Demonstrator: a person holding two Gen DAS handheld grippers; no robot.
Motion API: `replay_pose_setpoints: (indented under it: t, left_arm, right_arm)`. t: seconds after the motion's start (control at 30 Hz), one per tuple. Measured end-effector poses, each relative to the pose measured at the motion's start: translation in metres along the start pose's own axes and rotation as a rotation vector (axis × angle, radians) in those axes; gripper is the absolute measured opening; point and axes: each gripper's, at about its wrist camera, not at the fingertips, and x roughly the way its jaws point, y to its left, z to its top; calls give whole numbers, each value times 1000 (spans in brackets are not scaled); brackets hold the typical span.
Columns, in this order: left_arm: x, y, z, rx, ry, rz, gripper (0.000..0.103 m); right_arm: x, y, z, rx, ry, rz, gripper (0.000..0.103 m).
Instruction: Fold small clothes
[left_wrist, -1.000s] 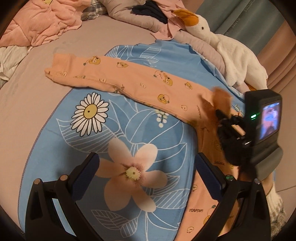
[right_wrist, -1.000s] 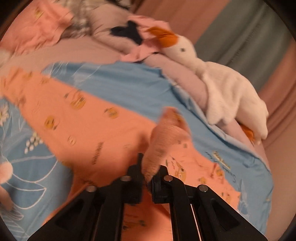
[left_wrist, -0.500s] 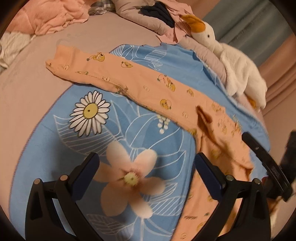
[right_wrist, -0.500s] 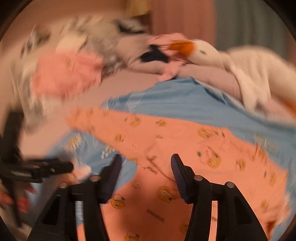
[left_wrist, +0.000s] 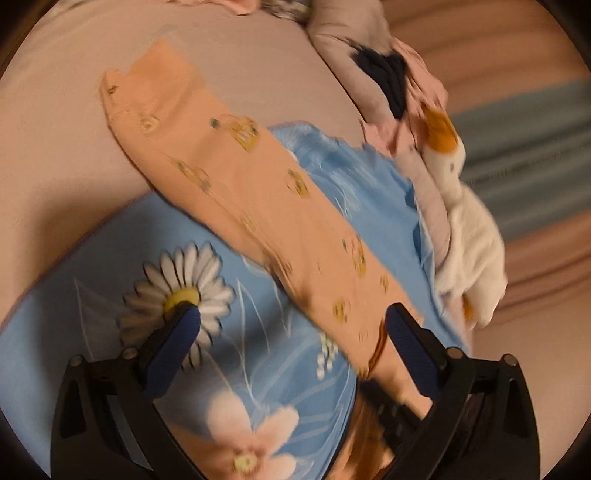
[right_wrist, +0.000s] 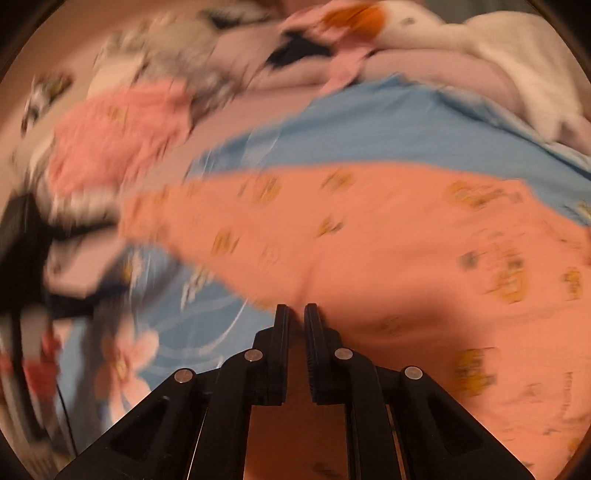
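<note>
Small orange baby pants (left_wrist: 266, 206) with yellow cartoon prints lie spread on a blue floral sheet (left_wrist: 280, 373), one leg reaching onto the mauve bed. My left gripper (left_wrist: 291, 332) is open and empty, low over the sheet, its right finger by the crotch of the pants. In the blurred right wrist view the same pants (right_wrist: 388, 251) fill the middle. My right gripper (right_wrist: 295, 314) has its jaws nearly together at the pants' edge near the crotch; whether cloth is pinched between them is not clear.
A white plush duck (left_wrist: 469, 236) with an orange beak lies at the sheet's far right edge, also in the right wrist view (right_wrist: 498, 55). A pile of pink and dark clothes (left_wrist: 391, 81) sits behind. A pink garment (right_wrist: 118, 133) lies at the left.
My right gripper let go of the raised cuff, opened, moved down to the crotch edge and closed its jaws. My left gripper moved forward toward the pants and stayed open.
</note>
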Motion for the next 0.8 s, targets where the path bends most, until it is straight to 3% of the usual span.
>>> replay_pose_setpoints:
  t: [0.23, 0.33, 0.43, 0.5, 0.57, 0.7, 0.8]
  left_arm:
    - [-14, 33, 43, -179, -103, -94, 94]
    - [-17, 44, 59, -261, -162, -143, 80]
    - [-16, 52, 65, -314, -190, -143, 57]
    - [-17, 54, 67, -305, -194, -105, 27]
    - [-18, 54, 66, -283, -201, -53, 5]
    - [-25, 45, 67, -217, -217, -3, 4]
    - [-37, 10, 67, -86, -263, 25, 4]
  right_arm:
    - [-39, 1, 1, 17, -83, 73, 11]
    - [-44, -4, -1, 35, -104, 97, 11]
    - [-39, -4, 0, 44, -102, 105, 11]
    - [-37, -14, -5, 61, -100, 102, 11]
    - [-35, -20, -5, 87, -119, 88, 11]
    - [-25, -37, -2, 178, -141, 64, 11]
    - [0, -32, 0, 167, -67, 52, 11]
